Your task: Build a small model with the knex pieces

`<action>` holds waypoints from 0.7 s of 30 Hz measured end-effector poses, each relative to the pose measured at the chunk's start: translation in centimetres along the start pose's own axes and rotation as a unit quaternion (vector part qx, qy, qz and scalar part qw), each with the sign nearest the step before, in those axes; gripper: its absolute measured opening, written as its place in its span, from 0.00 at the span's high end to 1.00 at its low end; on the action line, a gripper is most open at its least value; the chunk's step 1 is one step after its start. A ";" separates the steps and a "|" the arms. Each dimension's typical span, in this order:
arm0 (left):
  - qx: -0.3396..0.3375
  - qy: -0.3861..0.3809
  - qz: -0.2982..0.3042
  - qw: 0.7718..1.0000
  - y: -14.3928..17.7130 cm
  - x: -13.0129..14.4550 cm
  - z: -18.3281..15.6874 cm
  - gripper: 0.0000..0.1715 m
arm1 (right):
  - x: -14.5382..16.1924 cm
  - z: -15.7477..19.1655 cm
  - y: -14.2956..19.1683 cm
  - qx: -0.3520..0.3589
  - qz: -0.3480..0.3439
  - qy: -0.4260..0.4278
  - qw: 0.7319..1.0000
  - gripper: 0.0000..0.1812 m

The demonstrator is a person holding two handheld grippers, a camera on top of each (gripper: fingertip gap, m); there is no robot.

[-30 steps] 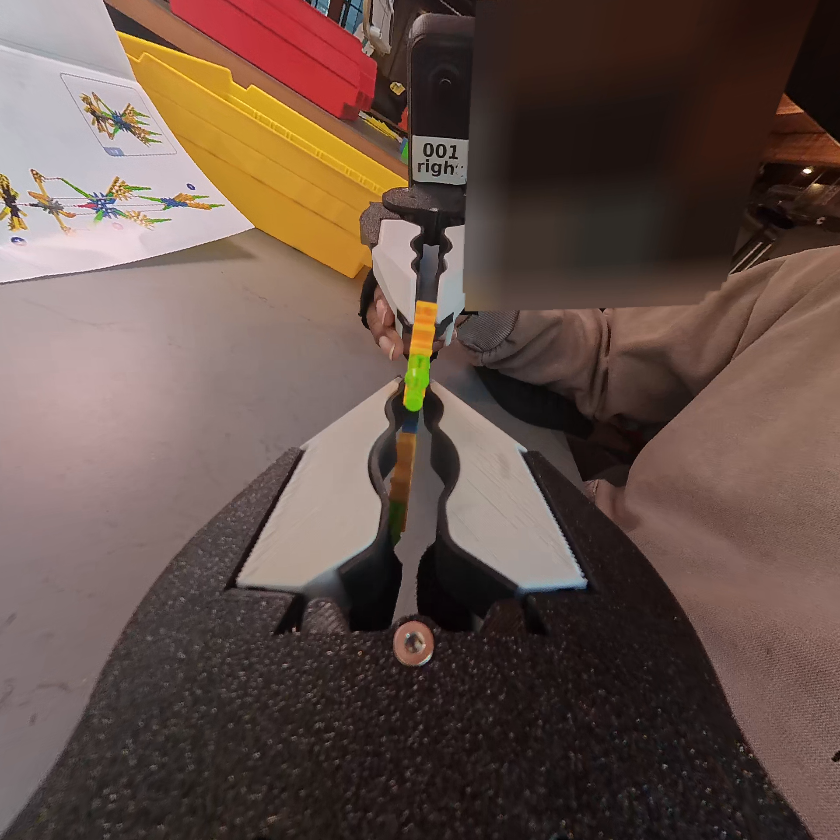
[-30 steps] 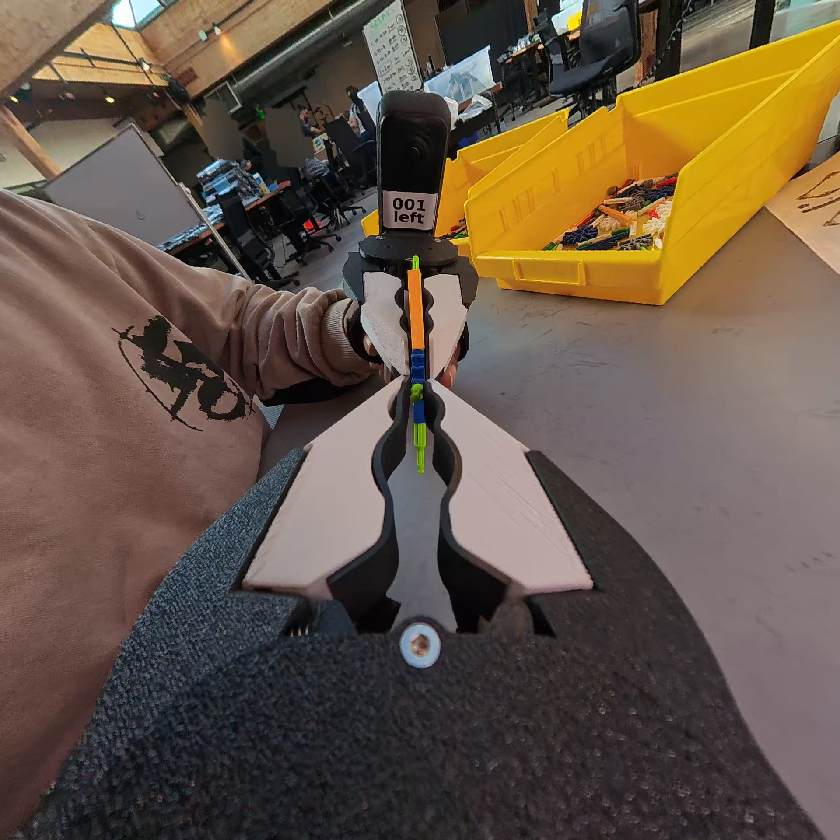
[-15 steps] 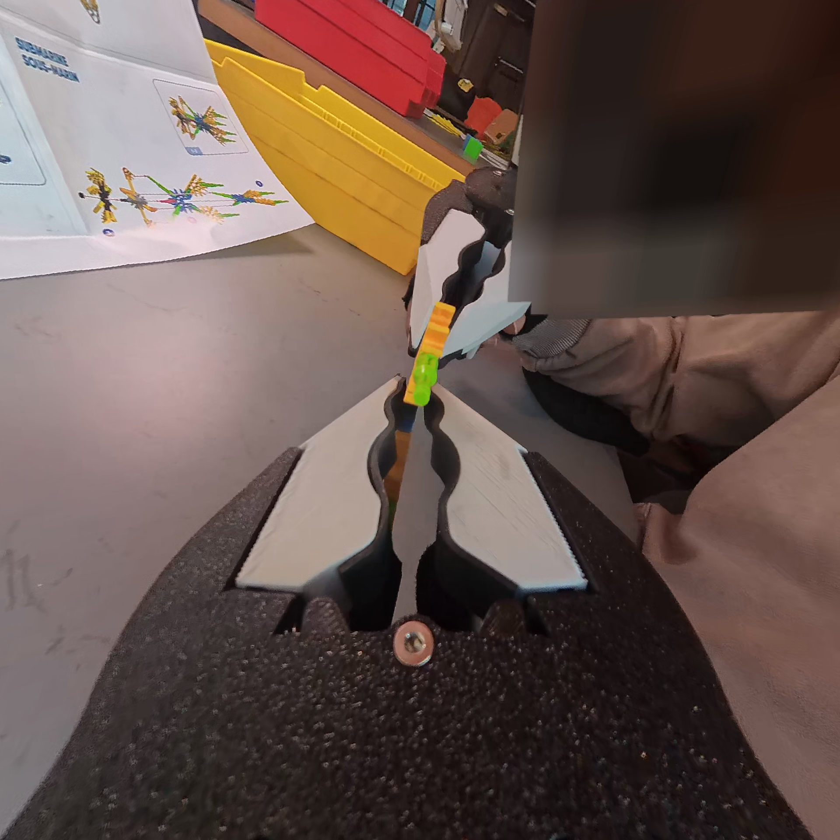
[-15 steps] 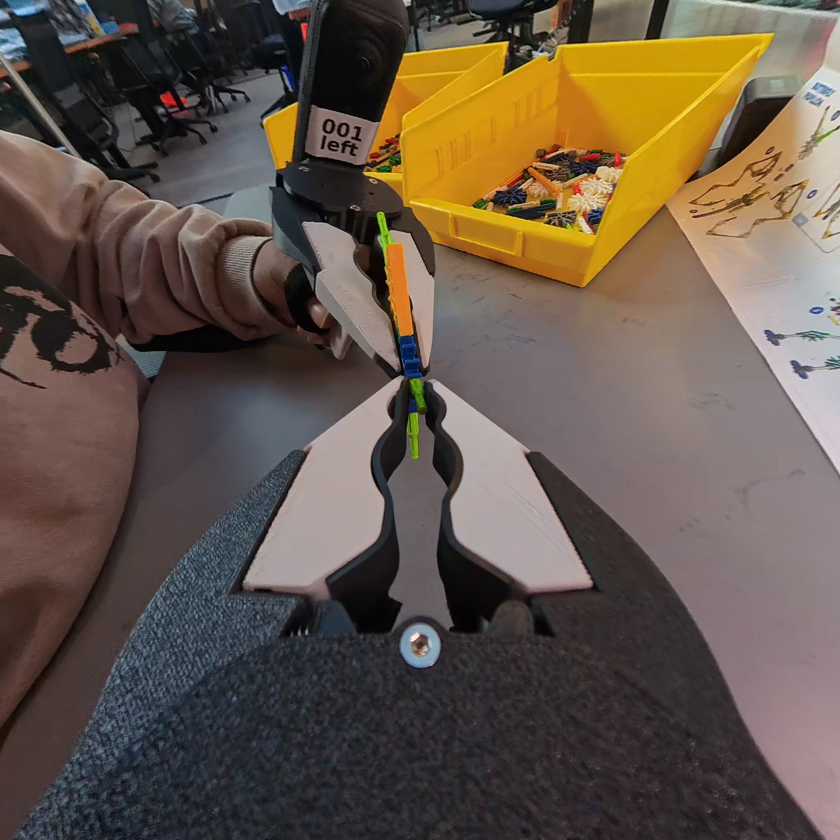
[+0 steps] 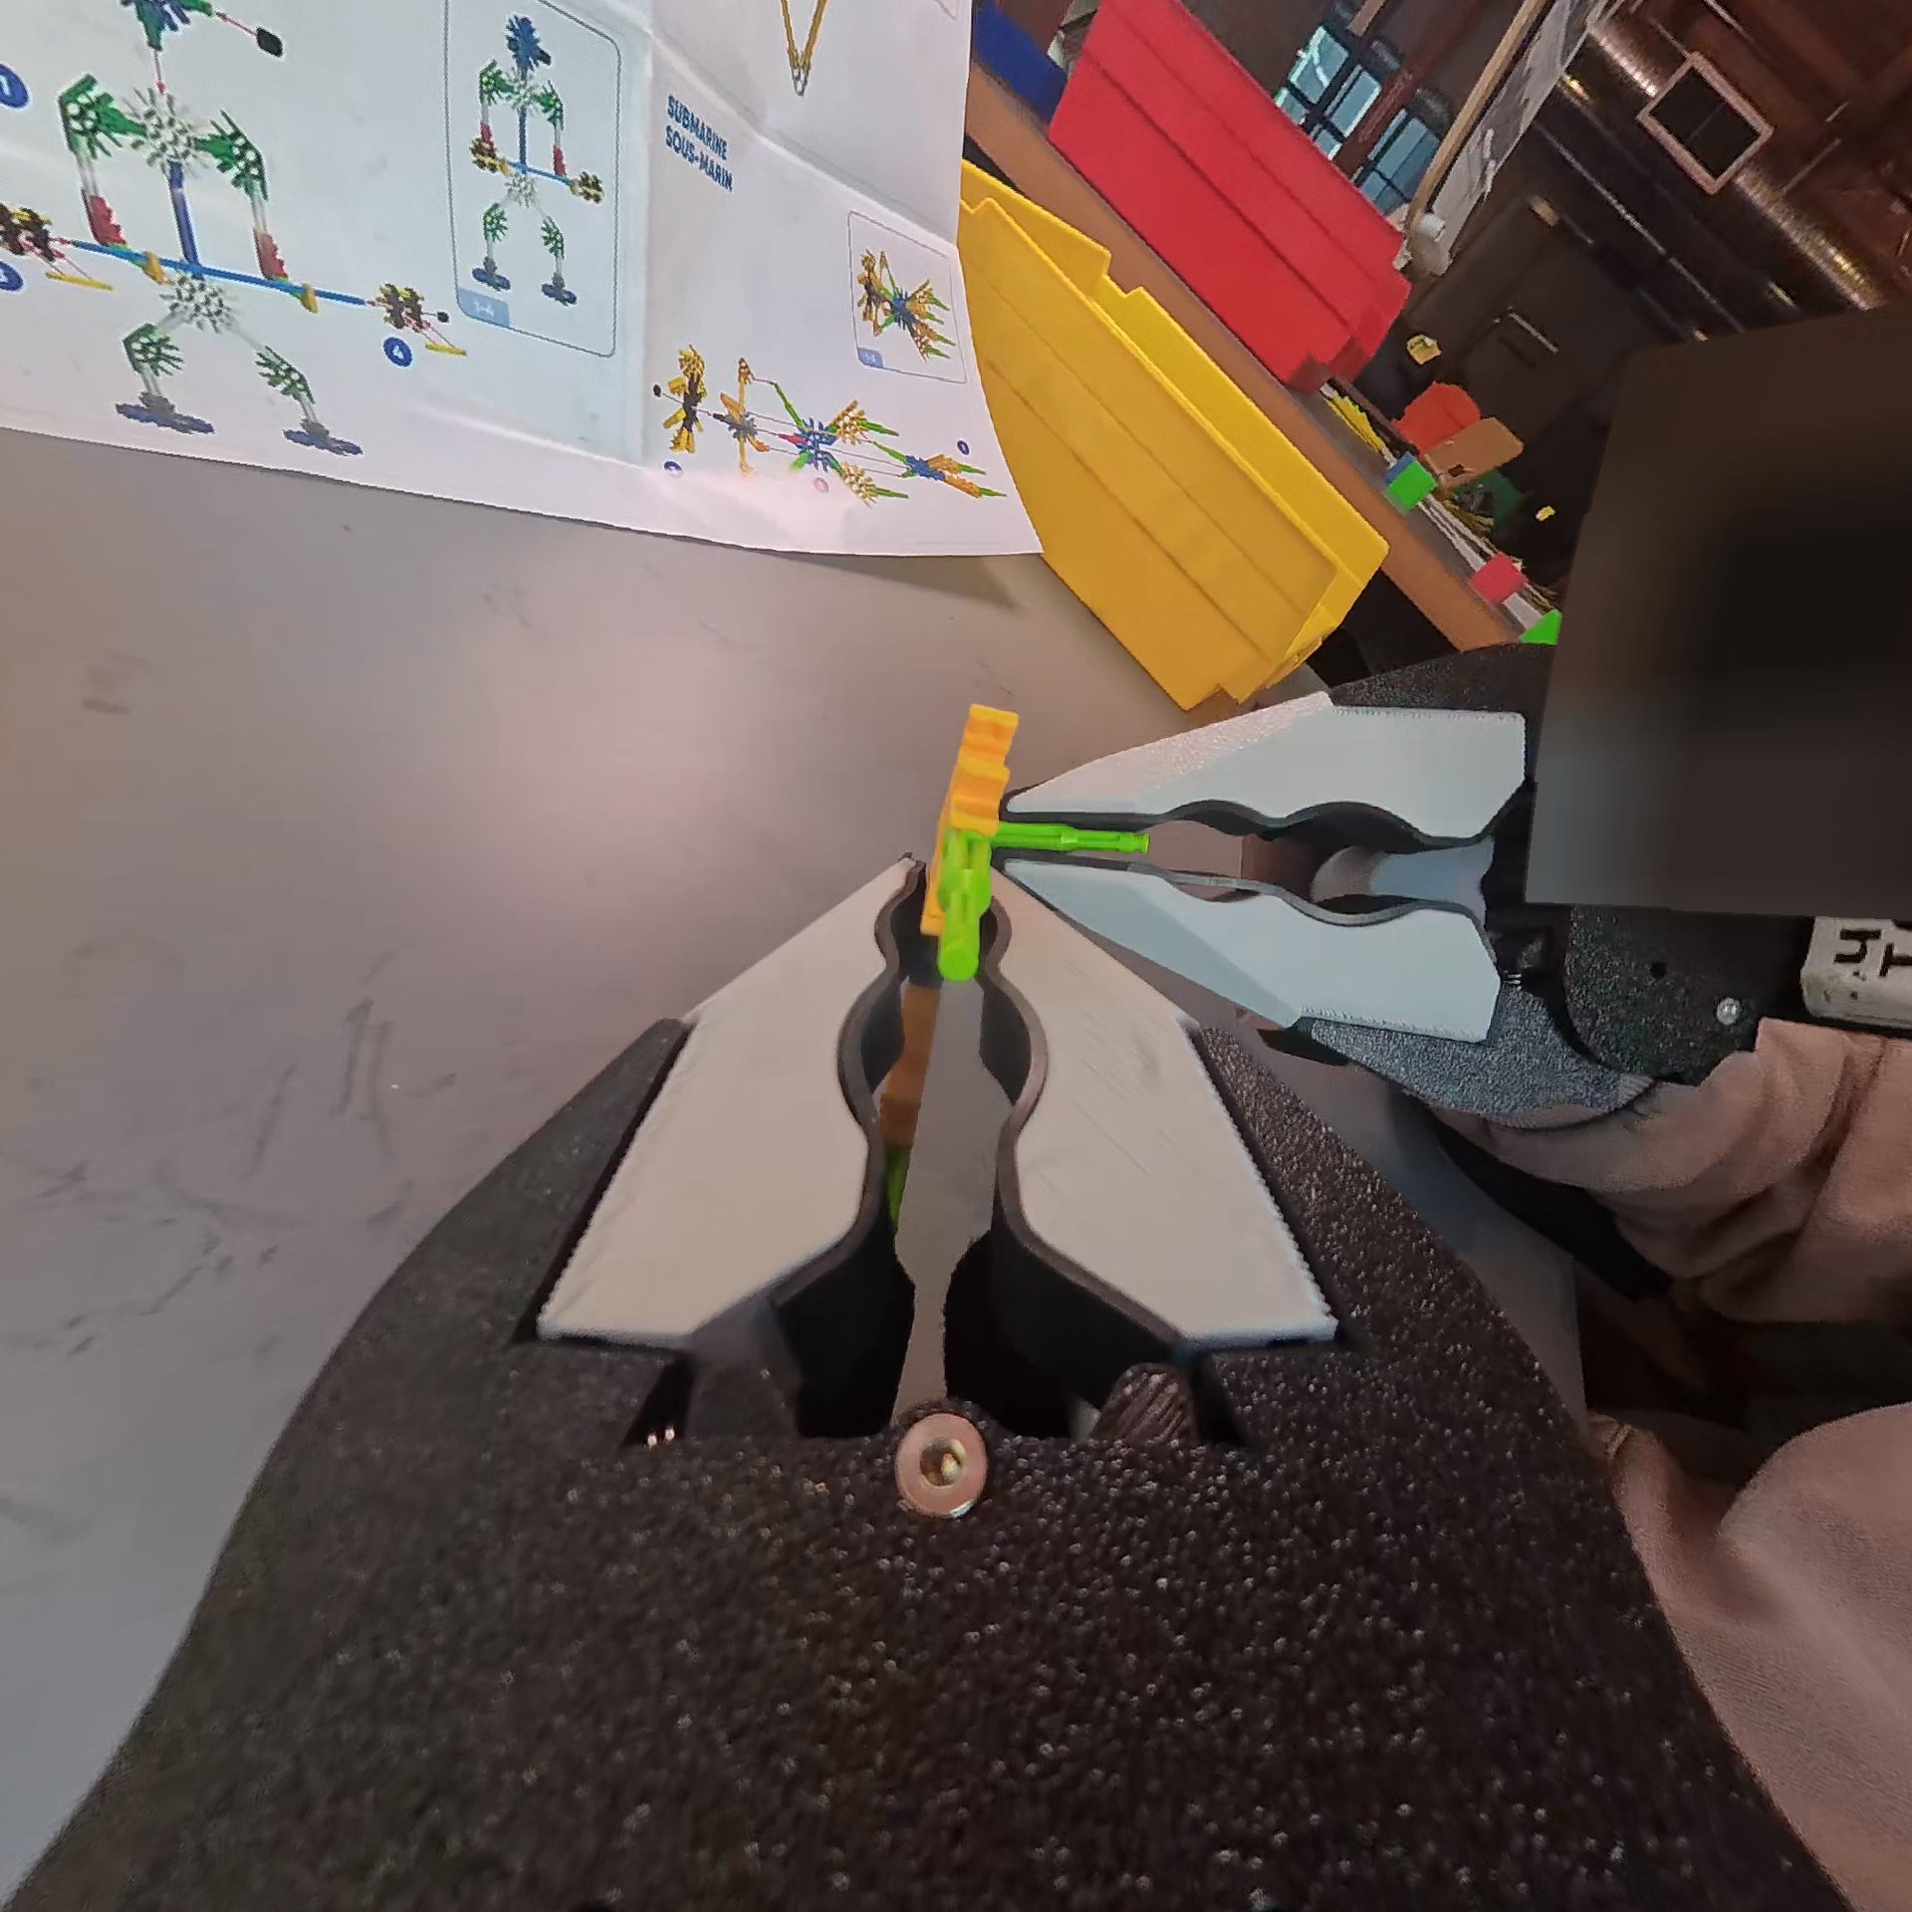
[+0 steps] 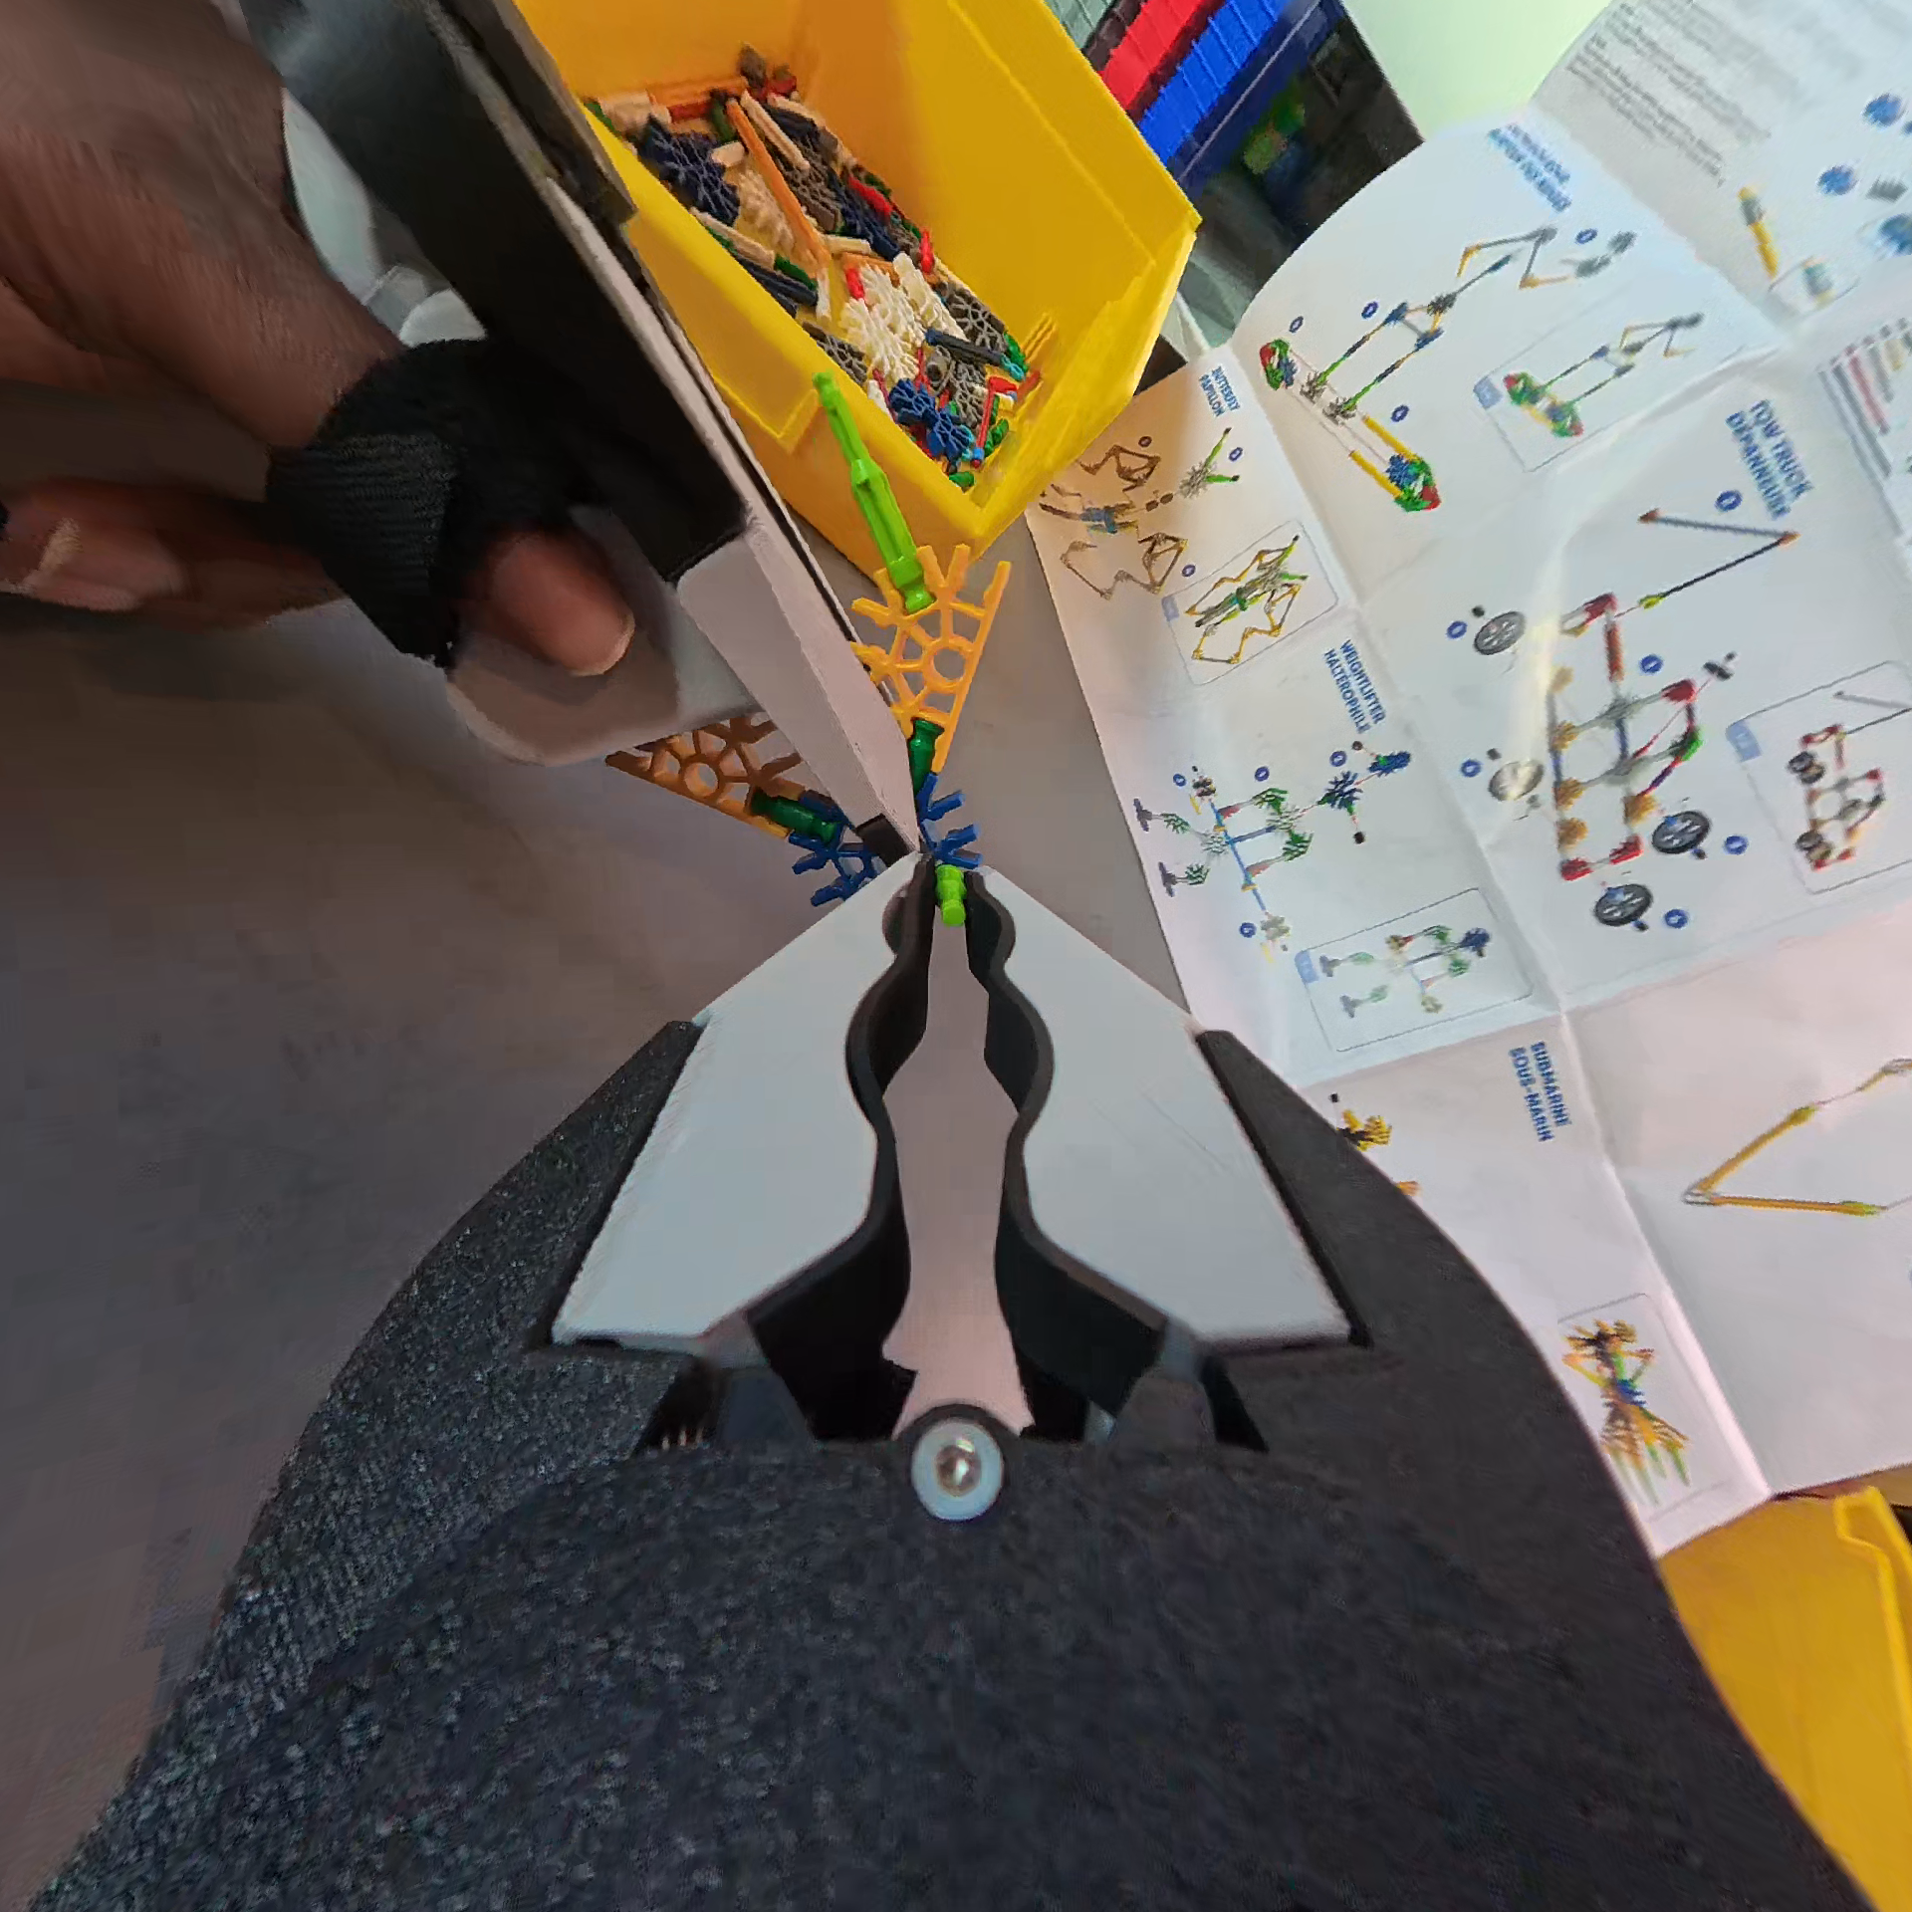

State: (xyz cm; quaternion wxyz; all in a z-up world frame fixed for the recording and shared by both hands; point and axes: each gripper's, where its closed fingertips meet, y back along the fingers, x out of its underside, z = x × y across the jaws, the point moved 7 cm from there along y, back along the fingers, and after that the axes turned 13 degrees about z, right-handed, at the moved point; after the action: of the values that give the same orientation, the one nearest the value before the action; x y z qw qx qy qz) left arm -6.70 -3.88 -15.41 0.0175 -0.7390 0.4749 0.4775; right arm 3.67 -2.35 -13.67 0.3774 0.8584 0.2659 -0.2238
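My left gripper is shut on a small toy assembly of orange fan-shaped connectors, a blue snowflake connector and green rods. In the right wrist view the assembly sticks out beside the left gripper, which comes in from the upper left in a gloved hand. My right gripper is shut at its tips on a short green rod that meets the blue connector. In the left wrist view the right gripper comes in from the right, with the green rod lying between its jaws.
A grey table lies below. A yellow bin with several loose toy parts stands behind the assembly. A folded instruction sheet lies to the right, also in the left wrist view. Yellow bins and red bins stand beyond. Left and right tips are no more than a few centimetres apart.
The two grippers have swung from facing each other head-on to a right angle, with the rod and assembly staying together. Both views have turned towards the instruction sheet and the table.
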 end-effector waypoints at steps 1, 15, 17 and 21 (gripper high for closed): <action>0.006 0.005 -0.001 1.000 0.1 0.0 0.1 0.96 | -0.2 0.3 0.0 0.020 0.001 0.026 0.999 0.99; 0.176 0.178 -0.030 0.968 0.9 0.0 1.1 0.97 | -1.6 2.1 1.7 0.116 -0.092 0.181 0.972 0.99; 0.169 0.155 -0.015 0.973 0.9 0.2 1.1 0.97 | -1.5 1.6 1.8 0.084 -0.103 0.130 0.983 0.99; 0.127 0.059 0.053 0.989 0.5 0.5 0.3 0.96 | 0.5 -1.6 1.2 -0.012 -0.100 -0.019 0.995 0.98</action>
State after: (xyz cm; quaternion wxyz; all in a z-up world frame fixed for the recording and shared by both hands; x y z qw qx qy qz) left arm -7.22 -4.35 -15.78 0.0575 -0.7313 0.5705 0.3694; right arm 5.12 -1.67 -12.35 0.3680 0.8188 0.3457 -0.2731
